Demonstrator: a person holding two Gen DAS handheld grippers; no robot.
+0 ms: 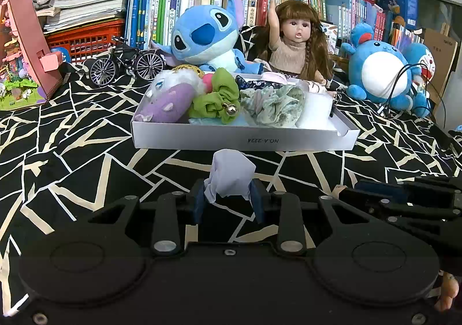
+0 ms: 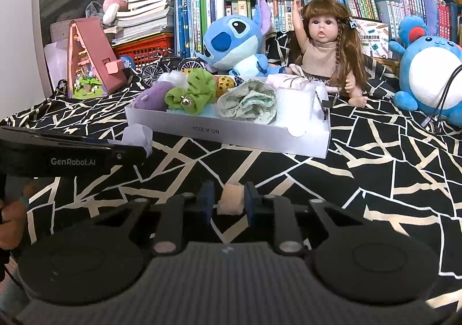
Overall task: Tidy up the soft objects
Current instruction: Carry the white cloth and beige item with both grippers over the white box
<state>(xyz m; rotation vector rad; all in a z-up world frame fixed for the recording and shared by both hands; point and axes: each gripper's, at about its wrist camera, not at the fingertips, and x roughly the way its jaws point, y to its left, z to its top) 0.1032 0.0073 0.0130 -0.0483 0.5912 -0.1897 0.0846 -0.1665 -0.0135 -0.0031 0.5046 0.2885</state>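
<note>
While fingers (image 1: 256,198) pinch cloth (image 1: 231,174)

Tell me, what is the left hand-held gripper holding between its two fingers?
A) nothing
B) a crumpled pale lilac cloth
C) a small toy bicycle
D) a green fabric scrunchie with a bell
B: the left hand-held gripper pinches a crumpled pale lilac cloth in front of the shallow white cardboard box.
</note>
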